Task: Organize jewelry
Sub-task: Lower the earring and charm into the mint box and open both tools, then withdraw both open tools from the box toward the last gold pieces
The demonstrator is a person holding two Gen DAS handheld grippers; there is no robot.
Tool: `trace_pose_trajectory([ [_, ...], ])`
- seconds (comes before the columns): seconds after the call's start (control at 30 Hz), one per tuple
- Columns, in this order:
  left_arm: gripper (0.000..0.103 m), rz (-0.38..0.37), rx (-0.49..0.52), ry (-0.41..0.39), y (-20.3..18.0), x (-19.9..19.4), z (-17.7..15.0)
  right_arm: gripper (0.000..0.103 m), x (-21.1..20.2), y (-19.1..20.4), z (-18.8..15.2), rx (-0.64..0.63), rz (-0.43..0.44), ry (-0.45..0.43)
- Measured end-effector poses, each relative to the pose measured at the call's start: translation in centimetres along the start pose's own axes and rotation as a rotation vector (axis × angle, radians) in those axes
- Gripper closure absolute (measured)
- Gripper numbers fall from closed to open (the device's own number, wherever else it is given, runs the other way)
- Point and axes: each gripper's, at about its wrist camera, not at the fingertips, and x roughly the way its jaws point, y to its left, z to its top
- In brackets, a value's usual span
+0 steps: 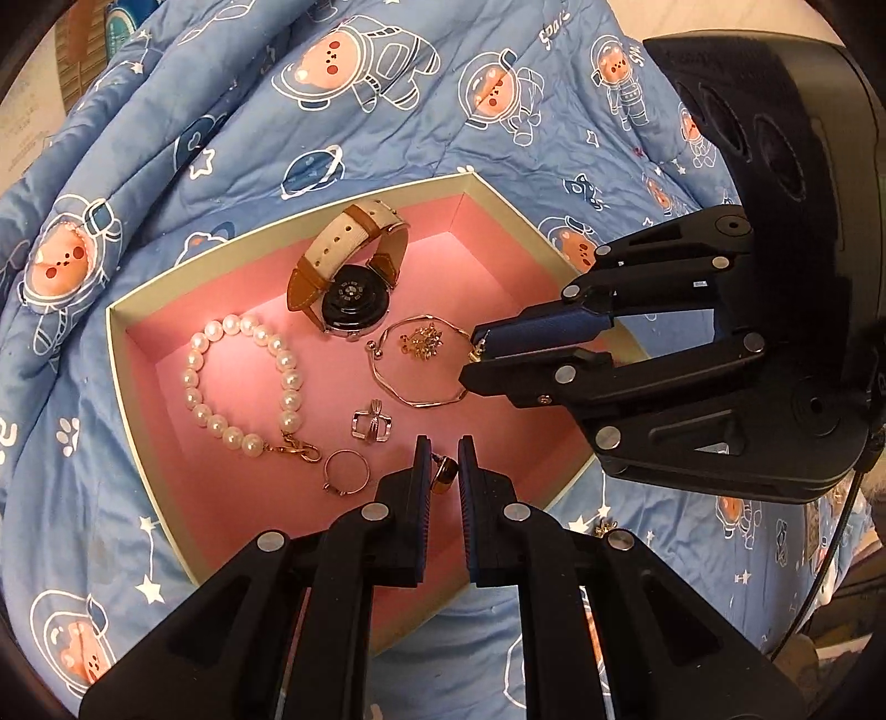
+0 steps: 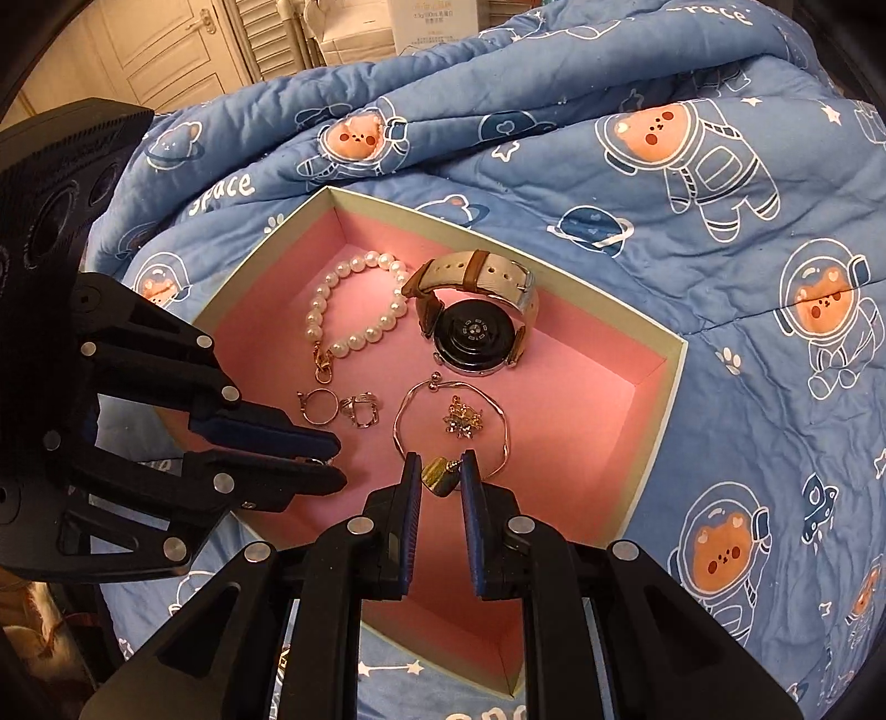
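Observation:
A pink-lined box (image 1: pixel 138 299) (image 2: pixel 673 354) lies on a blue quilt. In it are a pearl bracelet (image 1: pixel 243 382) (image 2: pixel 354 310), a watch (image 1: pixel 349 271) (image 2: pixel 476 315), a thin gold bangle (image 1: pixel 426 403) (image 2: pixel 506 437), a small gold charm cluster (image 1: pixel 423 340) (image 2: pixel 464 418), a silver ring (image 1: pixel 372 423) (image 2: pixel 360 410) and a thin ring (image 1: pixel 346 471) (image 2: pixel 318 407). My left gripper (image 1: pixel 444 471) (image 2: pixel 338 457) is shut on a dark gold-edged ring (image 1: pixel 444 473) over the box's near part. My right gripper (image 2: pixel 440 471) (image 1: pixel 473 354) is shut on a small gold piece (image 2: pixel 437 473) above the bangle.
The blue quilt with astronaut bears (image 1: pixel 498 138) (image 2: pixel 720 221) rises in folds behind the box. A small gold item (image 1: pixel 603 529) lies on the quilt outside the box. White cupboard doors (image 2: pixel 166 50) stand behind the bed.

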Motion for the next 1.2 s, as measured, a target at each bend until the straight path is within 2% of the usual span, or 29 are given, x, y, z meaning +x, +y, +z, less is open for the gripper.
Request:
trace_pose_trajectory([
  [0.13,0.093,0.010,0.013,-0.006,-0.1,-0.3,0.0,0.088,0.4,0.3,0.2,-0.019,-0.012,0.000],
  [0.2,0.093,0.017,0.019,-0.014,-0.1,-0.6,-0.1,0.085,0.4,0.4,0.2,-0.027,-0.023,0.002],
  [0.27,0.093,0.032,0.029,-0.022,-0.1,-1.0,-0.1,0.071,0.3,0.5,0.2,-0.033,-0.031,-0.003],
  [0.37,0.086,0.052,0.050,-0.032,-0.2,-1.7,-0.2,0.066,0.0,0.5,0.2,-0.043,-0.046,-0.018],
  [0.4,0.074,0.064,0.056,-0.038,-0.2,-2.0,-0.2,0.066,-0.1,0.5,0.2,-0.046,-0.053,-0.023],
  [0.43,0.057,0.076,0.060,-0.048,-0.3,-2.4,-0.4,0.066,-0.5,0.4,0.2,-0.044,-0.055,-0.029],
  [0.5,0.041,0.088,0.066,-0.088,-0.6,-3.6,-0.8,0.063,-1.2,0.3,0.1,-0.034,-0.059,-0.052],
  [0.57,0.028,0.099,0.066,-0.139,-0.9,-5.1,-1.3,0.052,-2.2,0.3,0.0,-0.026,-0.069,-0.089],
  [0.63,0.015,0.126,0.060,-0.194,-1.2,-6.5,-2.0,0.045,-3.5,0.4,-0.5,-0.019,-0.082,-0.134],
  [0.7,0.011,0.120,0.046,-0.233,-1.5,-7.6,-3.0,0.041,-4.7,0.5,-1.2,-0.007,-0.087,-0.180],
  [0.77,0.007,0.112,0.011,-0.256,-1.6,-8.2,-4.0,0.032,-6.0,0.5,-2.2,0.018,-0.095,-0.227],
  [0.83,0.007,0.112,-0.024,-0.280,-1.7,-8.6,-5.2,0.030,-6.7,0.4,-3.1,0.053,-0.087,-0.264],
  [1.0,0.006,0.121,-0.064,-0.325,-2.8,-8.6,-8.2,0.030,-8.1,0.4,-6.1,0.138,-0.081,-0.310],
  [1.1,0.006,0.148,-0.046,-0.331,-4.0,-8.1,-9.9,0.030,-8.6,1.0,-8.1,0.155,-0.080,-0.330],
  [1.2,0.006,0.143,-0.018,-0.333,-5.4,-7.4,-11.3,0.030,-8.6,1.3,-10.0,0.175,-0.102,-0.334],
])
